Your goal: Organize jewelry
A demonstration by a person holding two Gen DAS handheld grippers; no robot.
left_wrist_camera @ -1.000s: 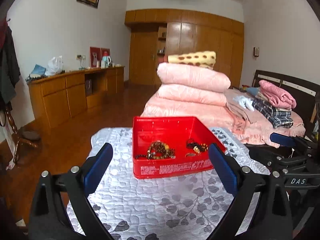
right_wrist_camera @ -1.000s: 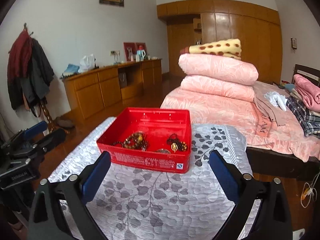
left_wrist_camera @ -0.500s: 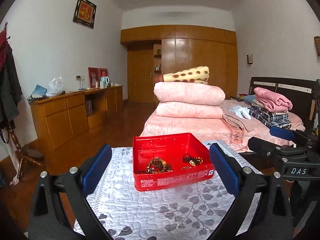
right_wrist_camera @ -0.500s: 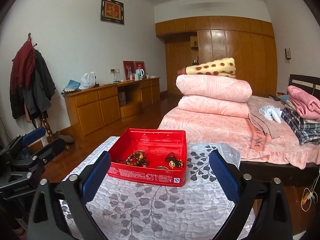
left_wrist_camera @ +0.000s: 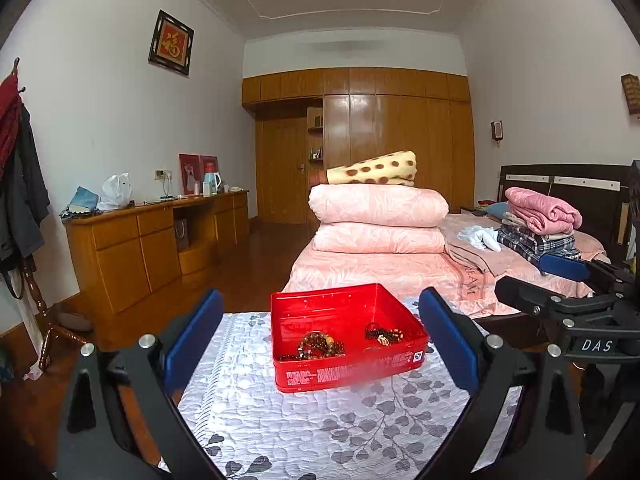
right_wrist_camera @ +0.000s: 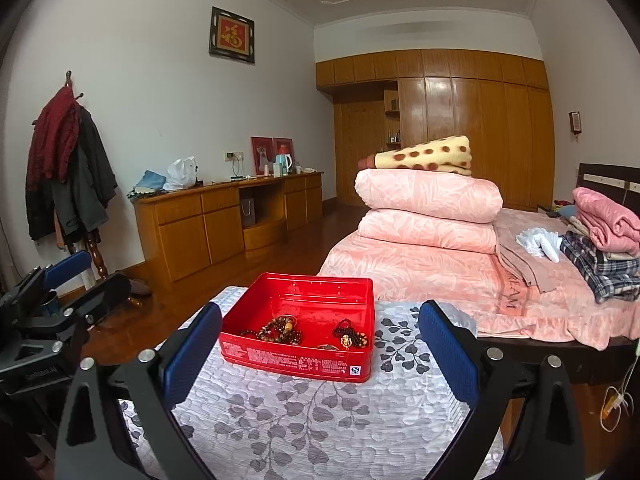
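Observation:
A red box [left_wrist_camera: 344, 372] [right_wrist_camera: 296, 362] stands open on a table with a grey leaf-patterned cloth [left_wrist_camera: 304, 432] [right_wrist_camera: 304, 420]. Inside lie brown bead bracelets [left_wrist_camera: 318, 348] [right_wrist_camera: 280, 330] and a dark bead strand with a gold piece [left_wrist_camera: 382, 336] [right_wrist_camera: 350, 338]. My left gripper [left_wrist_camera: 322, 344] is open and empty, held back from the box. My right gripper [right_wrist_camera: 320, 354] is open and empty too, also short of the box. The right gripper shows in the left wrist view [left_wrist_camera: 560, 292], and the left gripper shows in the right wrist view [right_wrist_camera: 56, 300].
A bed [right_wrist_camera: 500, 280] with folded pink quilts [left_wrist_camera: 376, 216] and clothes [left_wrist_camera: 540, 224] stands behind the table. A wooden sideboard [left_wrist_camera: 152, 248] lines the left wall. A coat rack [right_wrist_camera: 68, 168] with jackets stands far left. Wooden wardrobes [left_wrist_camera: 360, 144] fill the far wall.
Both grippers have drawn back and tilted up from the table. The red box now looks smaller and lower in both views. Both stay open.

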